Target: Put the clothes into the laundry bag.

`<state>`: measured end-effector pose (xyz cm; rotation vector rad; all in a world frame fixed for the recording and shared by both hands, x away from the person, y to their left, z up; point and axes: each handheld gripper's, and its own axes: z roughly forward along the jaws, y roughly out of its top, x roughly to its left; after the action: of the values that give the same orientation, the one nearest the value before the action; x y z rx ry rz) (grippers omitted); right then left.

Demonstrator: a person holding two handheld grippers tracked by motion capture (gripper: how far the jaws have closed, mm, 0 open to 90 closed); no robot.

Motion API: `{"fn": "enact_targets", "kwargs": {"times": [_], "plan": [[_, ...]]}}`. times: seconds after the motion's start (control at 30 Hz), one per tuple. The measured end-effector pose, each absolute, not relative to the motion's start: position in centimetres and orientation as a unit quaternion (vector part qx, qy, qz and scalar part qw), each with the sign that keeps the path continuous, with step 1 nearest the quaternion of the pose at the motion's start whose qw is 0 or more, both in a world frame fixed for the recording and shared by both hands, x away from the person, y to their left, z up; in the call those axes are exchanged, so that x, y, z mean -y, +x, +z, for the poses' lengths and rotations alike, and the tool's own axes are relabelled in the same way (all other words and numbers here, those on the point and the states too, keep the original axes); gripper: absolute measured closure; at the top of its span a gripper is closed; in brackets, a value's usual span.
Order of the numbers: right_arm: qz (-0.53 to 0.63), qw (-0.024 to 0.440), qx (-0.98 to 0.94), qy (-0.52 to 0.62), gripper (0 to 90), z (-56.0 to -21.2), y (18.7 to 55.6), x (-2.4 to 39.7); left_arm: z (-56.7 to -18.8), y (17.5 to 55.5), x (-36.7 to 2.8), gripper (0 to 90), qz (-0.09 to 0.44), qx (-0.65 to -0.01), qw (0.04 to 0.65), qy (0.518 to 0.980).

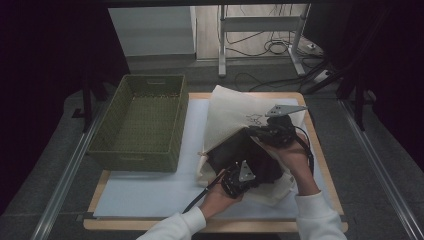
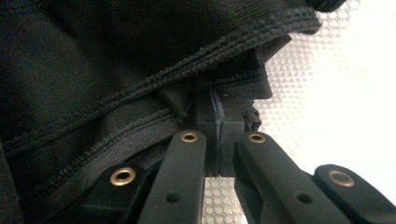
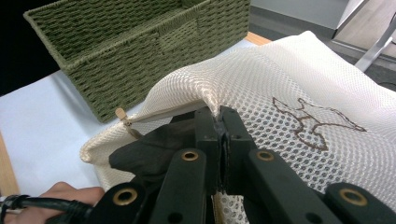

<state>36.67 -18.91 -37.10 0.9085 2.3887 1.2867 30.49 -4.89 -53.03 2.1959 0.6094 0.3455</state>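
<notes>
Stuffing black garment (image 1: 250, 155) into mesh laundry bag (image 1: 235, 112) on table, beside green basket (image 1: 142, 120). Right gripper (image 3: 219, 122) pinched bag's rim, held mouth up; left gripper (image 2: 218, 119) clamped garment hem. Needed mouth kept wide, push deep.

I note a cream mesh laundry bag (image 1: 235, 112) lying on the right half of the surface, just beside a green woven basket. Its upper layer is lifted at the zipped opening, a small zipper pull hanging at the edge. An outline figure is stitched on its face. A black garment (image 1: 250, 155) with stitched seams sits partly inside the mouth, bunched, part protruding.
</notes>
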Motion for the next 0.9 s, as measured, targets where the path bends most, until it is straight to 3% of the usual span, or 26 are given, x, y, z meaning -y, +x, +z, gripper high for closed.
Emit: {"fn": "enact_targets", "kwargs": {"times": [0.27, 0.9], "plan": [[0.445, 0.143, -0.828, 0.311, 88.1, -36.8, 36.4, 18.9, -53.1, 31.7, 5.1, 90.0, 0.13, -0.266, 0.414, 0.861], [0.447, 0.144, -0.827, 0.307, 88.1, -36.6, 36.2, 18.8, -52.8, 33.5, 5.4, 90.0, 0.174, -0.287, 0.4, 0.853]]}}
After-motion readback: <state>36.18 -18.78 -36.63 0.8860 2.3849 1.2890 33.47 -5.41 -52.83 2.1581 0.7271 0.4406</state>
